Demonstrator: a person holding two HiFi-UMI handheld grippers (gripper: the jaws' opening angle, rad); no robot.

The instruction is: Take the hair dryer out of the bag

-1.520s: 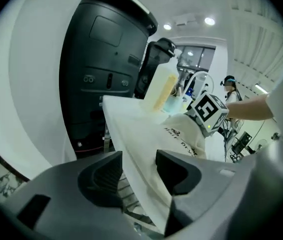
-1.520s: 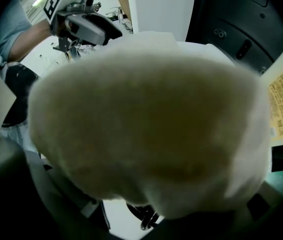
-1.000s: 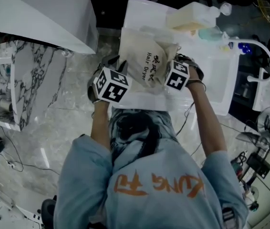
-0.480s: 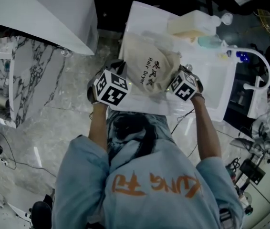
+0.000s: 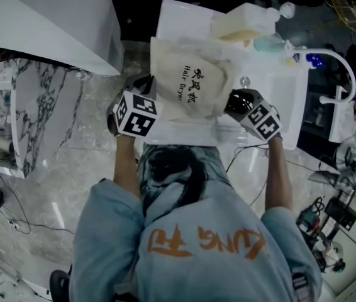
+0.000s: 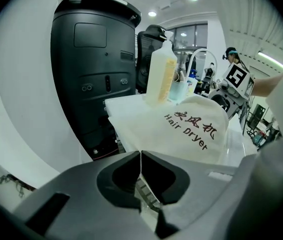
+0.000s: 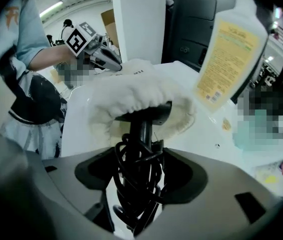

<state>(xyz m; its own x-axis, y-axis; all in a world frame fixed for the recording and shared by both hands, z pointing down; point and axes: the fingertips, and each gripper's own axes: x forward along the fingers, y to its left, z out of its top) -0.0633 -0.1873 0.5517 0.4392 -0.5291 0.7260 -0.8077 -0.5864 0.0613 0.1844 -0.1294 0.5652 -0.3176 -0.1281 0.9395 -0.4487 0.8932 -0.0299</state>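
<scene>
Hair dryer (image 7: pixel 142 126) farther out, bag (image 5: pixel 187 83) pinched (left tongs (image 6: pixel 140 156))

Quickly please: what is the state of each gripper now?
Left gripper: jaws closed, pinching the edge of the bag.
Right gripper: jaws have just been closing; they grip the hair dryer by its handle and wound cord.

The bag (image 6: pixel 181 139) reads "吹风机" and "Hair Dryer".

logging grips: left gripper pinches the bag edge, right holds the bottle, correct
No: the right gripper holds the hair dryer by its cord-wrapped handle, jaws just closed on it; the bottle stands behind. The right gripper view shows it. The left gripper does pinch the bag edge.
</scene>
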